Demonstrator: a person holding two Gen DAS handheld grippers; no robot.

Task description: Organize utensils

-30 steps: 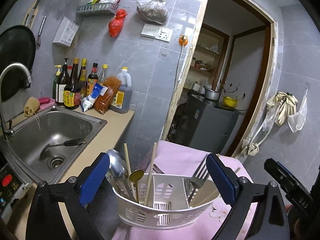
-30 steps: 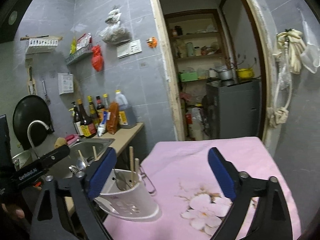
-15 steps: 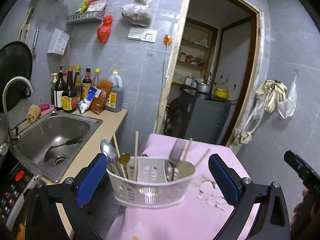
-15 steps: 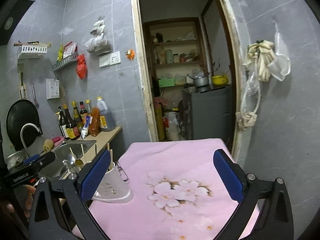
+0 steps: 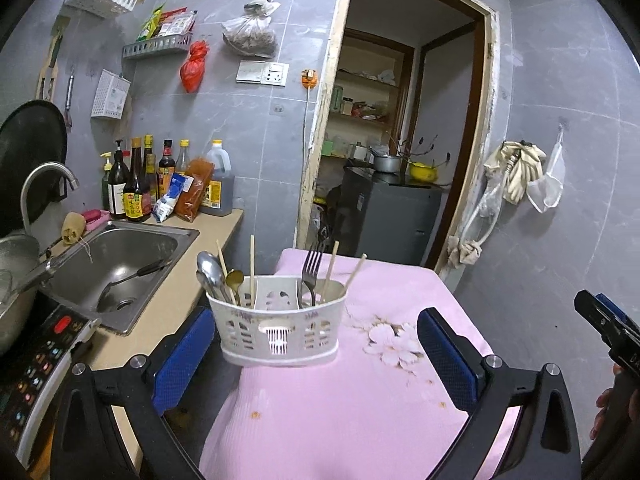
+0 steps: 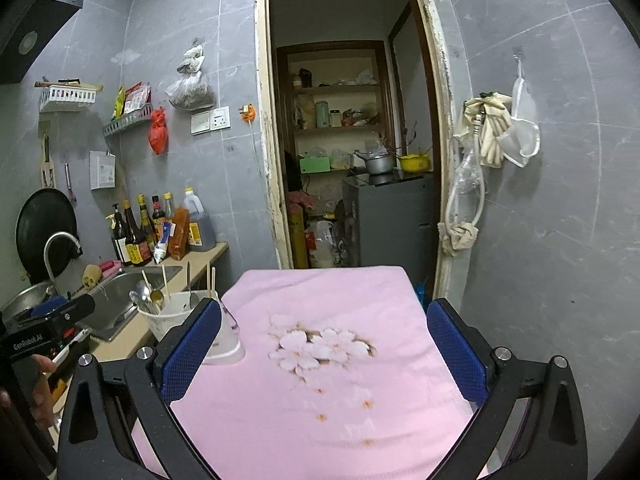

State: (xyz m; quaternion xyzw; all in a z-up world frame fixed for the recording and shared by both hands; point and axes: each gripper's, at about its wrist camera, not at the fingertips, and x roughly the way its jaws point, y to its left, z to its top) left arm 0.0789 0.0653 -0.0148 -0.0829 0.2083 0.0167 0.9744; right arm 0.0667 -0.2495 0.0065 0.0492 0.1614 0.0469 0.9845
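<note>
Caddy [image 5: 280, 322] of upright spoons, fork and chopsticks stands at the pink cloth's [image 5: 360, 400] left edge, nearer the left gripper [image 5: 316, 354]; right gripper [image 6: 322, 354] likewise wide, seemingly empty.

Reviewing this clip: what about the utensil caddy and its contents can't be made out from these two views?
- Left wrist view: the lower ends of the spoons, fork and chopsticks are hidden by the caddy wall.
- Same view: whether the middle compartment holds anything small, hidden by the wall.
- Right wrist view: the caddy's right side is hidden behind the right gripper finger.
</note>
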